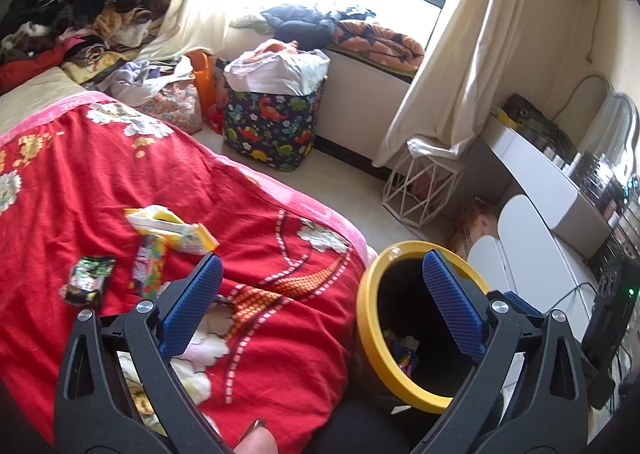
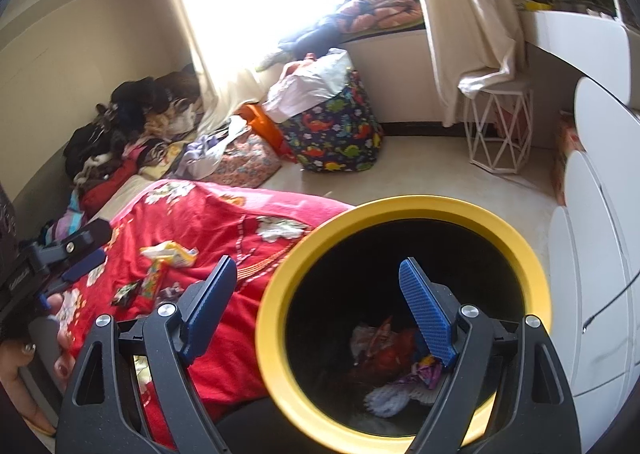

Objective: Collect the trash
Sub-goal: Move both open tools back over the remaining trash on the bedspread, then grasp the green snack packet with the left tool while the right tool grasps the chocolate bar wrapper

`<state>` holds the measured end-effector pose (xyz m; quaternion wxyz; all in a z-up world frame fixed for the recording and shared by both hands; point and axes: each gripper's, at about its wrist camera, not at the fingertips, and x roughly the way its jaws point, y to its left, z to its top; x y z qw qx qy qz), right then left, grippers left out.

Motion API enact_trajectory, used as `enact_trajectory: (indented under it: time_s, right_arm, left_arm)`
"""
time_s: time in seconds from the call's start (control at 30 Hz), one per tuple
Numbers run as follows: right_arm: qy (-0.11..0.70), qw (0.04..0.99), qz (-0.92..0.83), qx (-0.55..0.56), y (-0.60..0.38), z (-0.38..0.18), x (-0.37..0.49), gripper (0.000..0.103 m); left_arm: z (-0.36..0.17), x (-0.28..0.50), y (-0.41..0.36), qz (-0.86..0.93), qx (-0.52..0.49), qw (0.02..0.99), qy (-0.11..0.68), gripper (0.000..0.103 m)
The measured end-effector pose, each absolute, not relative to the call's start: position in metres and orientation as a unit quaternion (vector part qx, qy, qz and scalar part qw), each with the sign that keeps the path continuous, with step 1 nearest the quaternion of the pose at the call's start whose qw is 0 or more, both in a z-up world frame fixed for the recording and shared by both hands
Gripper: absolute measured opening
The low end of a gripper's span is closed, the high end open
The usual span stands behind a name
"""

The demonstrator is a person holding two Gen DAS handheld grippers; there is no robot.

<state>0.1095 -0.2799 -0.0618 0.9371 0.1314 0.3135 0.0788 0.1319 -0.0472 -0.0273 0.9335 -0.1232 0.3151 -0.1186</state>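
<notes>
A black bin with a yellow rim (image 1: 366,318) (image 2: 276,294) stands beside the bed, with crumpled wrappers (image 2: 400,370) at its bottom. On the red blanket (image 1: 100,181) lie a yellow-white bag (image 1: 176,230) (image 2: 170,252), a colourful candy wrapper (image 1: 148,266) (image 2: 152,280) and a dark green wrapper (image 1: 86,280) (image 2: 126,292). My left gripper (image 1: 324,290) is open and empty above the bed edge, right of the wrappers; it also shows at the left of the right wrist view (image 2: 72,254). My right gripper (image 2: 320,294) is open and empty over the bin's mouth.
A dinosaur-print hamper (image 1: 272,125) (image 2: 340,129) and a white wire stool (image 1: 420,189) (image 2: 498,129) stand on the floor by the window. Clothes (image 1: 72,13) are piled at the bed's far end. A white desk (image 1: 548,181) and white chair (image 2: 592,254) stand at right.
</notes>
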Motion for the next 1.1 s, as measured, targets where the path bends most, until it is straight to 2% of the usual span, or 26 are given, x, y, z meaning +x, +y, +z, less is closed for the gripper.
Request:
enact_trajectory:
  time_s: [0.43,1.1]
  right_arm:
    - [0.317,0.935,0.145,0.064,-0.218,-0.059,0.117,0.081]
    - [0.359,0.895,0.26,-0.046,-0.105,-0.081,0.168,0.08]
  left_arm:
    - [-0.029,0.132,0.005,-0.068,-0.146,0.939,0.303,0.092]
    - [-0.061,0.135,0.109,0.04,-0.204,0.923,0.323,0.092]
